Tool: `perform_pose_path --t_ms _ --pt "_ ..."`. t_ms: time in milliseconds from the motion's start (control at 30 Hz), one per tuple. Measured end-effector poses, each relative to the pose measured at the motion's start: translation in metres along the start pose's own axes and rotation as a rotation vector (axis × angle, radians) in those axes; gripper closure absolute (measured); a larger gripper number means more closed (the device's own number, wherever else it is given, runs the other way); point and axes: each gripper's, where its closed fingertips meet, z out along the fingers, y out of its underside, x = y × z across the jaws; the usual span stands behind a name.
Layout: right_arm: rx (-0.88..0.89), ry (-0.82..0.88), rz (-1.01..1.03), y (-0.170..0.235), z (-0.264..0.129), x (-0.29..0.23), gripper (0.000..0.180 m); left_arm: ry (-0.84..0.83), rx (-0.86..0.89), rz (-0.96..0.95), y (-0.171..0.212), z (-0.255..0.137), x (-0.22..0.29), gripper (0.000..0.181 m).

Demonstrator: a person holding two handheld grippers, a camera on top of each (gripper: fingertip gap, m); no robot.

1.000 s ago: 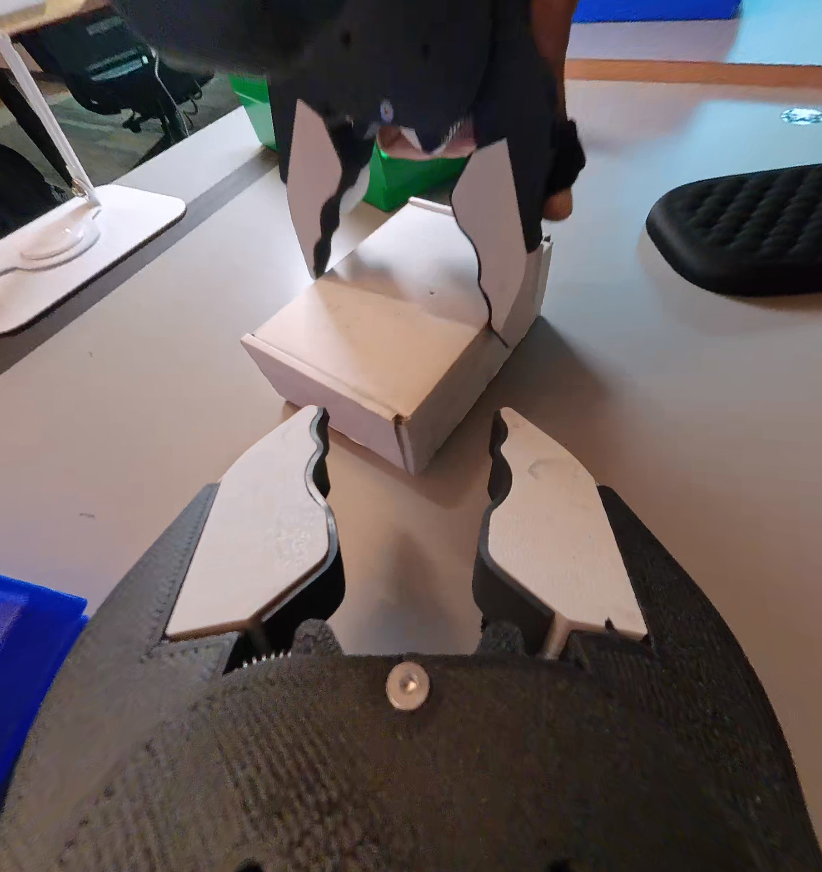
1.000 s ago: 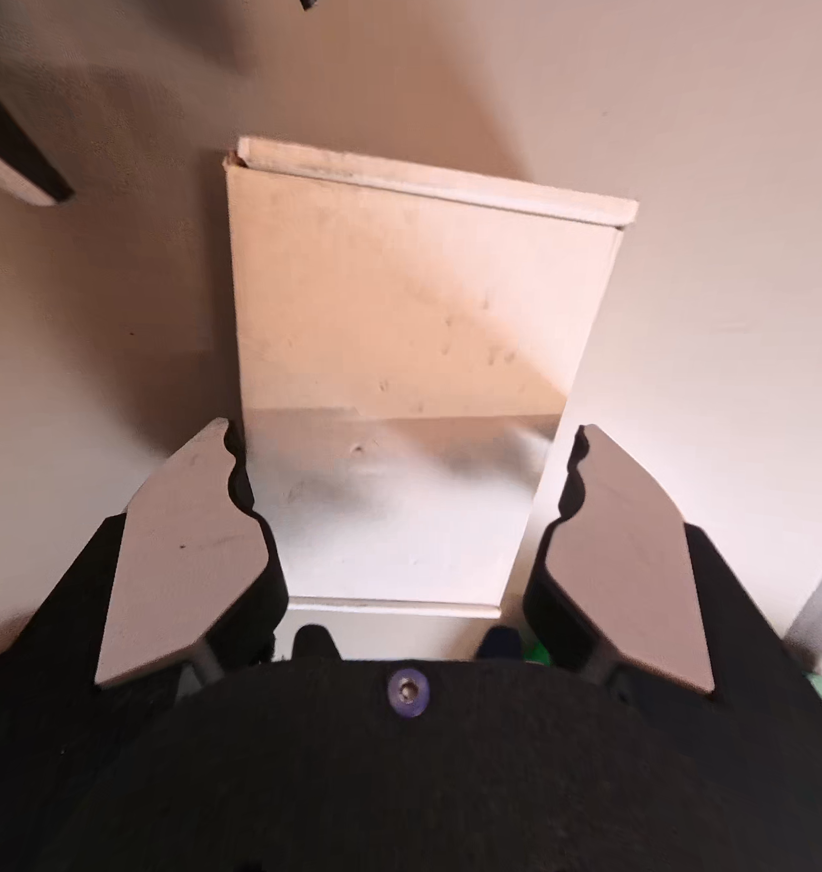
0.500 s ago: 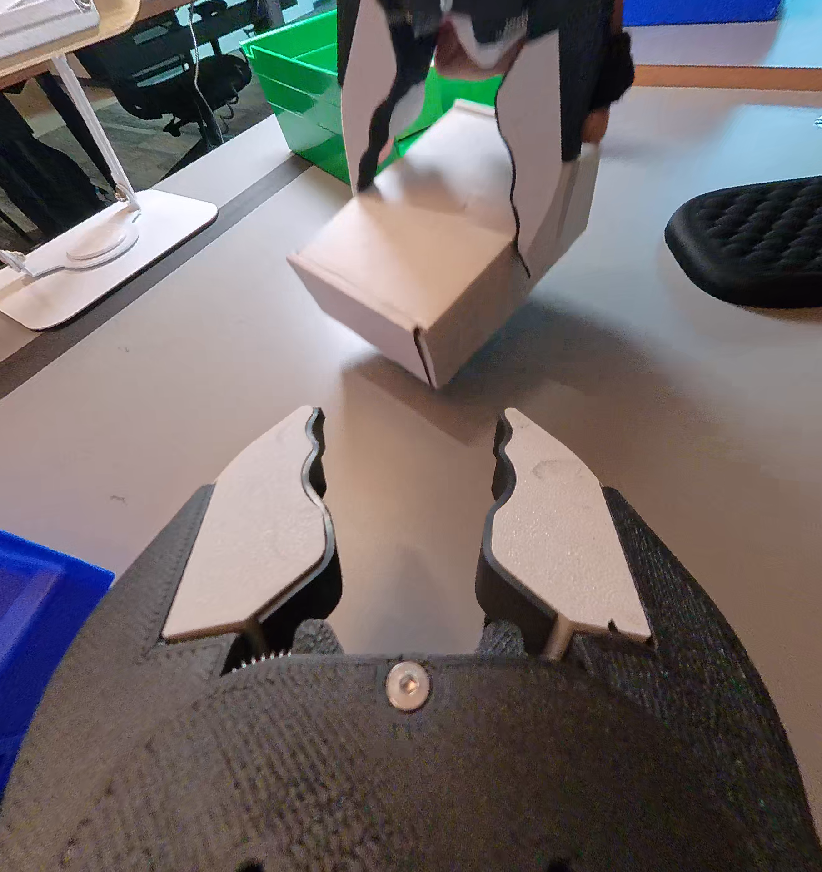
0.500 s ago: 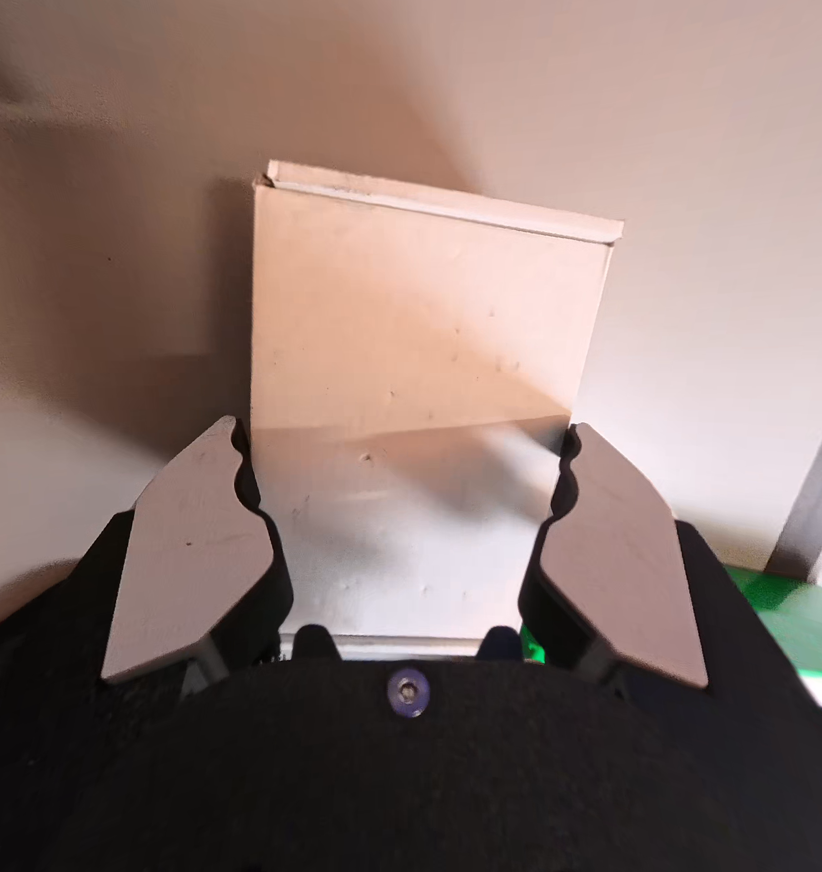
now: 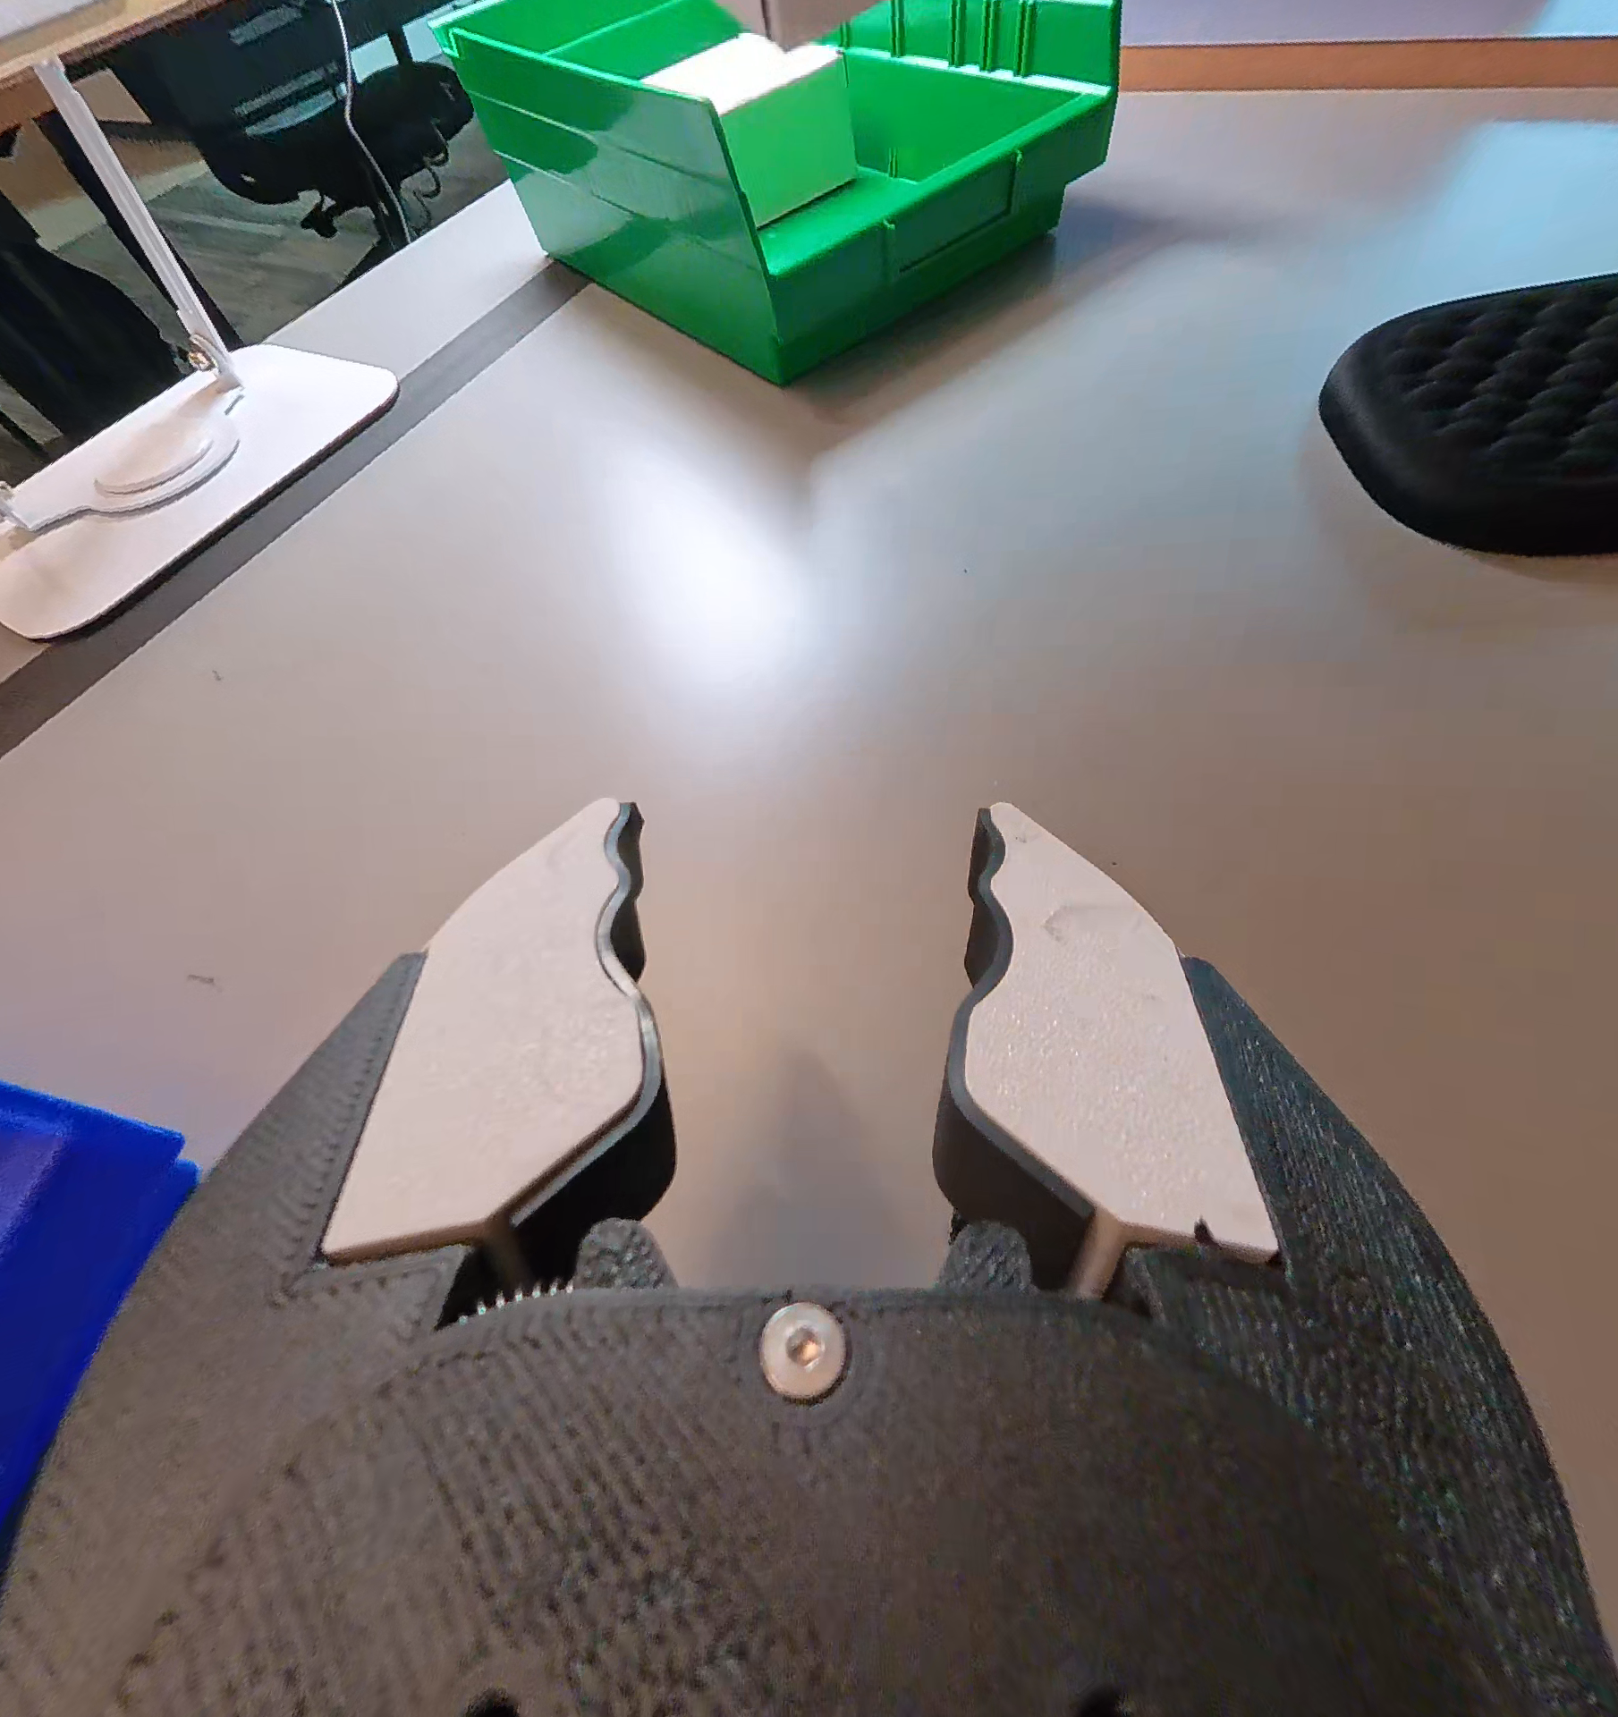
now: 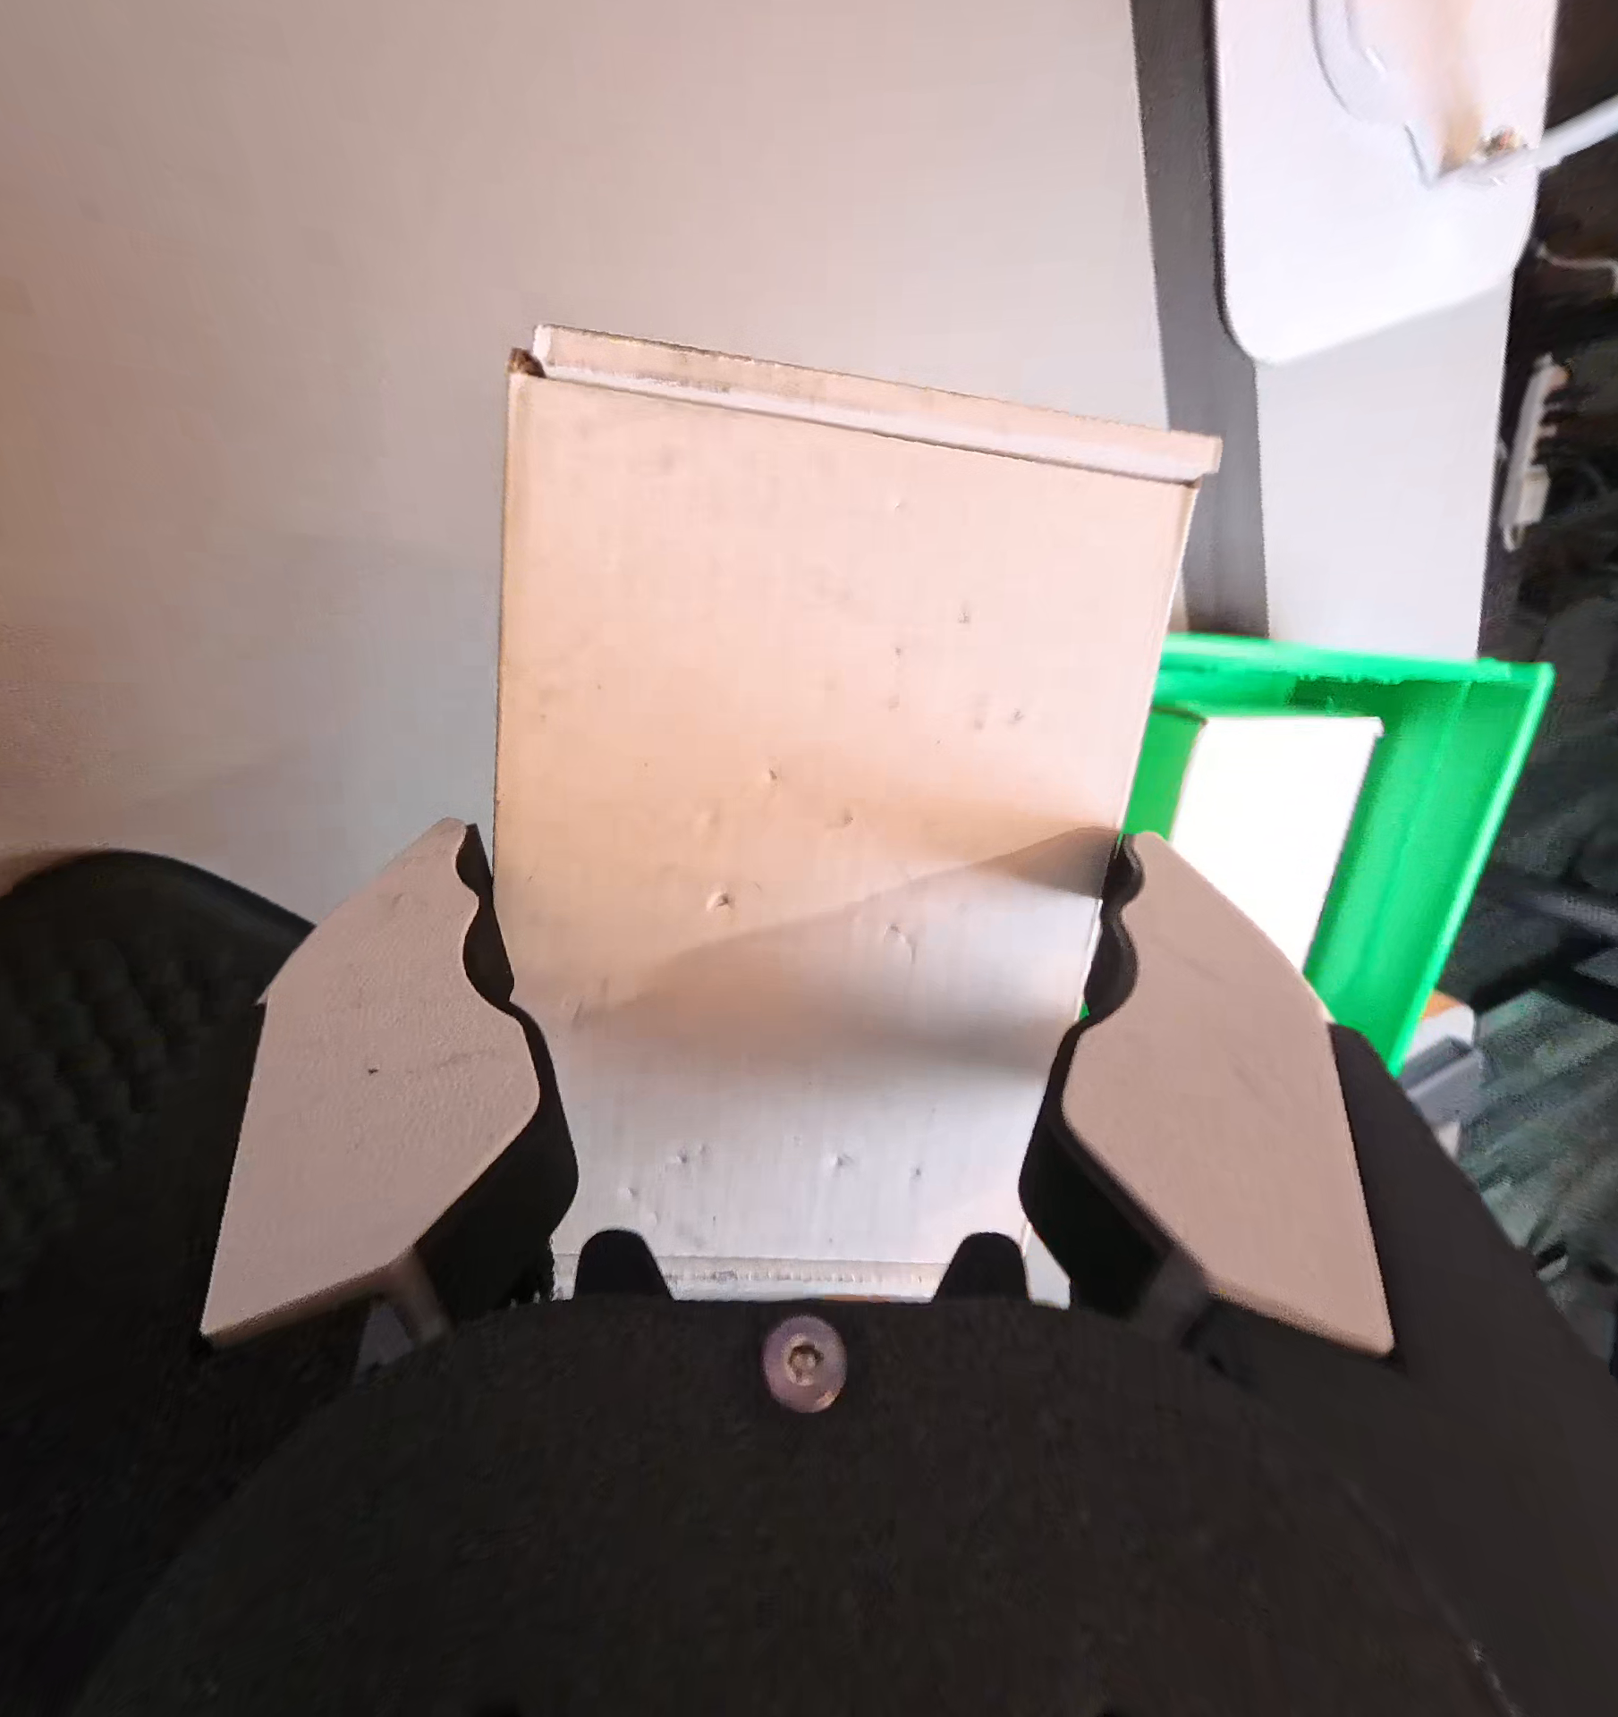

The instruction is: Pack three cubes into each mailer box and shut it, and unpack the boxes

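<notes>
My right gripper [image 6: 796, 859] is shut on a closed white mailer box [image 6: 814, 725] and holds it in the air above the table, beside the green bin [image 6: 1455, 836]. Another white mailer box [image 6: 1260, 818] lies inside that bin; it also shows in the left wrist view [image 5: 777, 121]. My left gripper [image 5: 805, 818] is open and empty, low over the bare grey table [image 5: 693, 576]. The green bin [image 5: 823, 167] stands at the far side in the left wrist view. No cubes are in view.
A black padded rest [image 5: 1520, 418] lies on the right of the table; it also shows in the right wrist view [image 6: 71, 1003]. A white lamp base [image 5: 164, 483] stands at the left edge. A blue bin [image 5: 34, 1245] is at my near left.
My right gripper closed on the mailer box, lifted it off the table and carried it away toward the green bin, out of the left wrist view. My left gripper stayed open and in place.
</notes>
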Motion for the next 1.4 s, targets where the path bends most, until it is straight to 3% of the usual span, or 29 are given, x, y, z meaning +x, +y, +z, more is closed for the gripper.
perform_pose_path --t_ms 233,500,900,1067,1233,1400 --pt "-0.102 0.031 0.044 0.063 -0.001 0.043 0.057 0.04 0.001 -0.052 0.0 0.003 0.009 0.112" --pt "-0.191 0.002 0.076 0.115 0.049 0.081 0.057 0.041 0.017 -0.046 -0.006 0.007 0.019 0.112" --pt "-0.141 -0.091 -0.007 0.092 0.118 0.086 0.062 0.062 -0.01 -0.054 0.007 0.016 0.016 0.114" --pt "-0.175 -0.022 -0.025 0.101 0.135 0.095 0.069 0.068 -0.014 -0.056 0.008 0.016 0.015 0.115" --pt "-0.083 0.069 0.043 0.091 0.111 0.105 0.066 0.062 -0.003 -0.056 0.006 0.013 0.013 0.115" --pt "0.087 0.132 0.076 0.063 0.076 0.076 0.084 0.02 0.026 -0.031 -0.002 0.005 0.003 0.115"
